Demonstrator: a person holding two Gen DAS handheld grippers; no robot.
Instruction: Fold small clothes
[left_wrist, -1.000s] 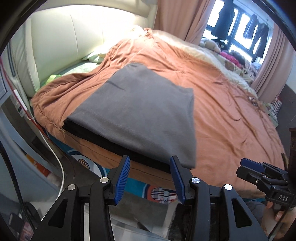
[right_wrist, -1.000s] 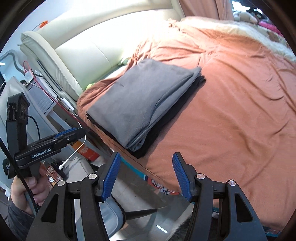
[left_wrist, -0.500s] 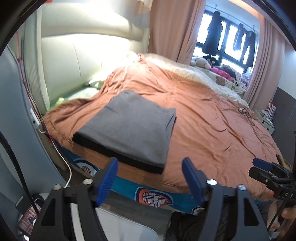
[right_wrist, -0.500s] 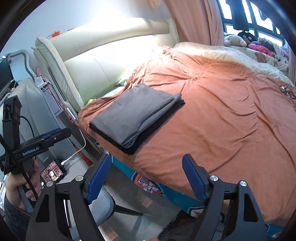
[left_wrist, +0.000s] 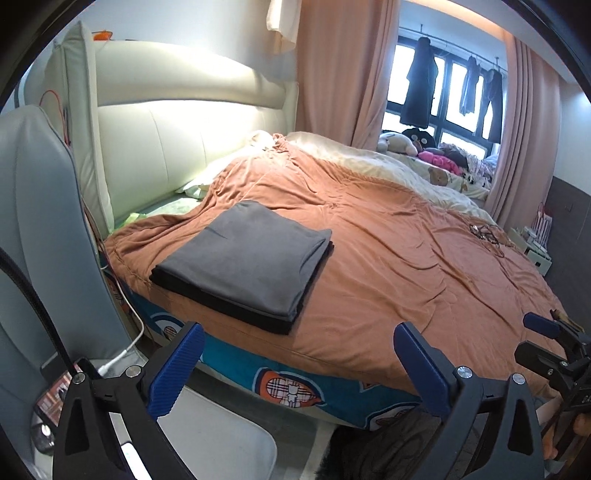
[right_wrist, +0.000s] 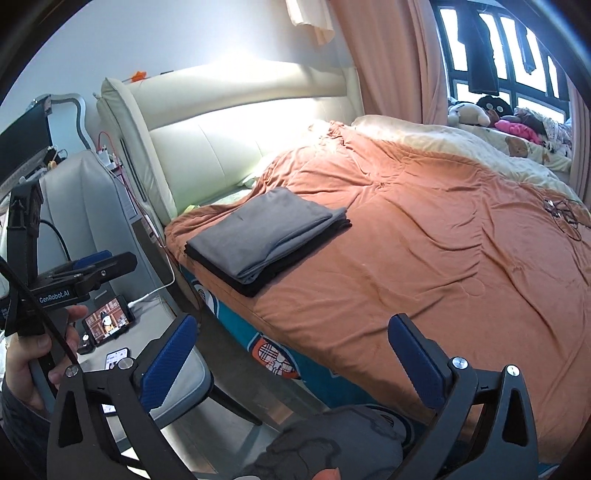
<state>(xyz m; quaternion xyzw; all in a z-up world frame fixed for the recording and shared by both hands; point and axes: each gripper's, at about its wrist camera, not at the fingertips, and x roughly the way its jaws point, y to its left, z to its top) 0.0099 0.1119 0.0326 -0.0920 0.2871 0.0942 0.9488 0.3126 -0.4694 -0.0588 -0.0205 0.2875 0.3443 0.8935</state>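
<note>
We see the folded grey garment lying on a folded black one near the corner of the bed, well ahead of our left gripper and right gripper. Both stand wide open with nothing between them, their jaws having just been opening. A second ago the stack sat much closer, just beyond the fingertips.

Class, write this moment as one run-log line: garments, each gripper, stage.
garments: folded grey garment stacked on black garment, on orange duvet | left gripper: open, empty | right gripper: open, empty | stage: stack folded, released
</note>
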